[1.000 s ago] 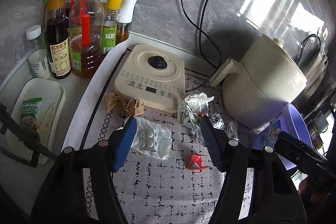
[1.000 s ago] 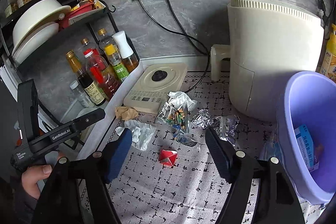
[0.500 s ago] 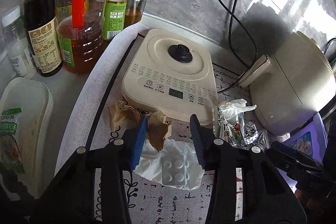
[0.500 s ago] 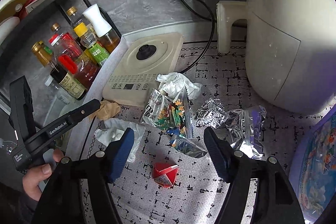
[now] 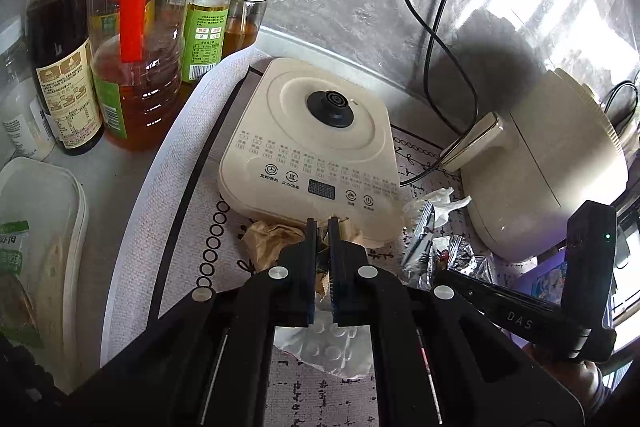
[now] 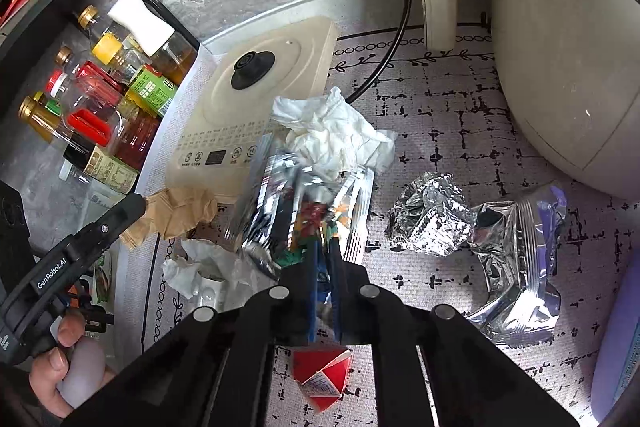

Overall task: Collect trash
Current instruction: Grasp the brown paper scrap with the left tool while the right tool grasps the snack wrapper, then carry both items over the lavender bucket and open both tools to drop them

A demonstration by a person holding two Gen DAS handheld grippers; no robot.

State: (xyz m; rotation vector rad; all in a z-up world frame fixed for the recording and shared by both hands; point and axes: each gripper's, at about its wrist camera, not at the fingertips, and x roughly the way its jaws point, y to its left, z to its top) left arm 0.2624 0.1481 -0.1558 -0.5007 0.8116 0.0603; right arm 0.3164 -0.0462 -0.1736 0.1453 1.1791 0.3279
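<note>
In the last second both grippers came down to the trash on the patterned mat and their jaws have just been closing. The left gripper point(image 5: 322, 227) is now clenched on the crumpled brown paper point(image 5: 268, 239) at the front edge of the cream appliance base point(image 5: 312, 155), centre of the frame. The right gripper point(image 6: 323, 251) pinches the shiny snack wrapper point(image 6: 296, 203) at centre. Both pieces seem ready to be lifted toward the purple bin point(image 6: 618, 339) at lower right.
</note>
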